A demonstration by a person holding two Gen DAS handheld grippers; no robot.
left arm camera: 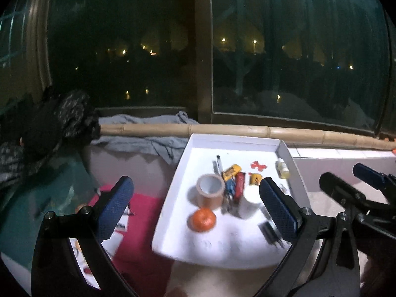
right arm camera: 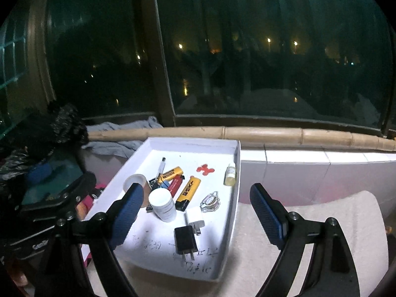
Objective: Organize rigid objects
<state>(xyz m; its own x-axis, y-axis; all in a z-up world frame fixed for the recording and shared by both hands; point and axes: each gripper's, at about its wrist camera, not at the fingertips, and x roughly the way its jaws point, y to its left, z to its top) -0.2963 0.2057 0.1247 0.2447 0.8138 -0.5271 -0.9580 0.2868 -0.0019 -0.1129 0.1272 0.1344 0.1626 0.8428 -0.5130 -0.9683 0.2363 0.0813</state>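
Both grippers, left (left arm camera: 195, 205) and right (right arm camera: 195, 210), hang with jaws spread wide and empty over the white tray (right arm camera: 158, 259). Nearest in it lies a black charger plug (right arm camera: 185, 240), prongs pointing near. Beyond, a yellow lighter (right arm camera: 188, 193) runs near-to-far, tilted right.

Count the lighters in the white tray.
3, mid-tray: one yellow lighter at the back, a red lighter beside it, another yellow lighter nearer. Clutter may hide others.

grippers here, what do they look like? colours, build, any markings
Both match: left gripper and right gripper have black angular frames with silver screw heads, and flat blue fingers with a fine dimpled texture. No cables, sleeves or readable markings show.
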